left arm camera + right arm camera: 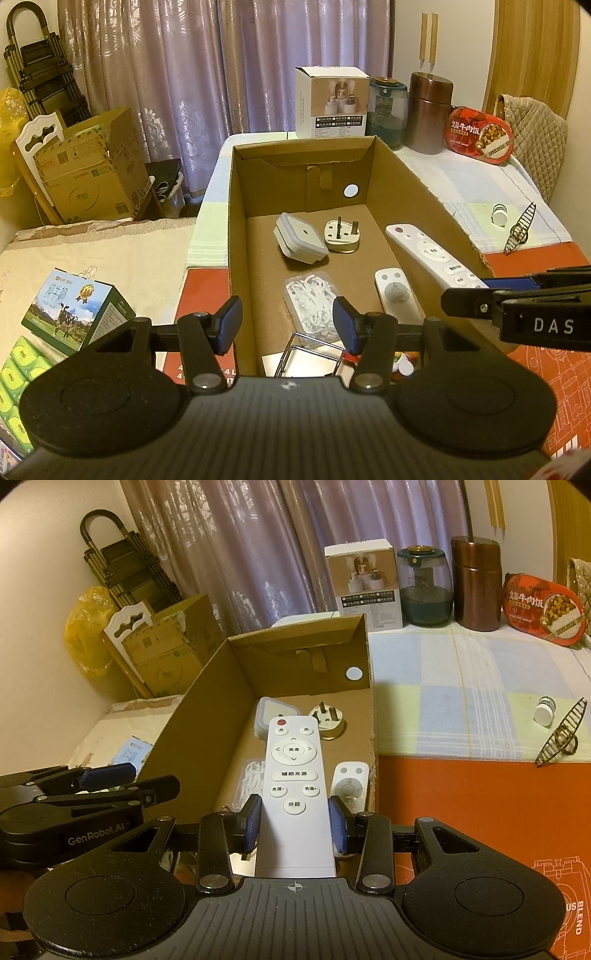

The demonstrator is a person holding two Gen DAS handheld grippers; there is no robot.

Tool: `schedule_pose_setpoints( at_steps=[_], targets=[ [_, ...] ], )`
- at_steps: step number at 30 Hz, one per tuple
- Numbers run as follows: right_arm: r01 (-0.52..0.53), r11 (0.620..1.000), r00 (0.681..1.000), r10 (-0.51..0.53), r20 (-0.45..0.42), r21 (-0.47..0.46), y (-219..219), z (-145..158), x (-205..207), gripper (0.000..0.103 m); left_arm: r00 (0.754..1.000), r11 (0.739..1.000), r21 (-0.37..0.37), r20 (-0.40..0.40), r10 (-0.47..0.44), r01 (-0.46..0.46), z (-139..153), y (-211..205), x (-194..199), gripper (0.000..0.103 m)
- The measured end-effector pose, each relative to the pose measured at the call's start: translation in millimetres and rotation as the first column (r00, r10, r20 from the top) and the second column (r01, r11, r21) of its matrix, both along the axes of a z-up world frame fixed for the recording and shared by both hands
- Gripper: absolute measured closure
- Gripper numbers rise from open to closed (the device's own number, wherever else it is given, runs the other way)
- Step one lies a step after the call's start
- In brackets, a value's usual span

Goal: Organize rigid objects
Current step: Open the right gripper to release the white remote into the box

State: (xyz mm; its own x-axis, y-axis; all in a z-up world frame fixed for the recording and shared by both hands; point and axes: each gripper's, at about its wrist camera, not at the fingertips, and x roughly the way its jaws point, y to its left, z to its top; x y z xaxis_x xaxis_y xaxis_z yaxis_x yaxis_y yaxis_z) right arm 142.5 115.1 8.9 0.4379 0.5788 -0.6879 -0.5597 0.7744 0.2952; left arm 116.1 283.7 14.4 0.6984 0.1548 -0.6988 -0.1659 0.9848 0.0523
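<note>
The right gripper [295, 821] holds the long white remote [293, 771] by its lower end, pads pressed on both side edges, and the remote juts out over the cardboard box [184, 716], toward 12 o'clock in the right wrist view. It looks light, stiff and smooth-shelled, so the narrow side edges are likely the safest hold; gripped this far from its middle it may droop or slip if swung fast. The left gripper [288, 323] hangs with its jaws part open and nothing between them, over the near end of the box. On the box floor lie a small remote [397, 295], a clear case of white picks [314, 304], a square white adapter [300, 236] and a round plug [341, 234]. The free strip of floor seems to lie along the right wall, at about 1 o'clock from the small remote. The box walls stand tall on both sides, so the remote probably needs lowering from above, clear of the rim. A small white bottle [545, 710] and a metal rack [561, 738] sit on the table at 3 o'clock, well apart from the box.
</note>
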Motion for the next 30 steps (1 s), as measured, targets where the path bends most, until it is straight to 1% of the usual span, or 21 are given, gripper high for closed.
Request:
schedule_pose_setpoints(
  at_steps=[15, 20, 24, 30],
  targets=[
    [-0.001, 1.0, 1.0, 0.001, -0.01, 0.004, -0.1, -2.9, 1.4, 0.068, 1.0, 1.0, -0.004, 0.003, -0.005, 0.005, -0.5, -1.6, 0.6, 0.054],
    [-0.013, 0.999, 1.0, 0.014, -0.018, 0.045, -1.5, -1.3, 3.6, 0.068, 1.0, 1.0, -0.003, 0.003, -0.004, 0.004, -0.2, -1.6, 0.8, 0.054],
    [0.015, 0.998, 1.0, -0.016, 0.006, 0.053, -6.4, 4.5, 3.4, 0.066, 1.0, 1.0, -0.003, 0.006, 0.0, 0.0, 1.8, -1.4, 0.5, 0.054],
    [0.049, 0.996, 0.999, -0.05, 0.006, 0.079, -25.7, 10.9, 0.9, 0.061, 1.0, 1.0, -0.003, 0.018, 0.003, -0.003, 8.4, -3.8, -3.2, 0.054]
  ],
)
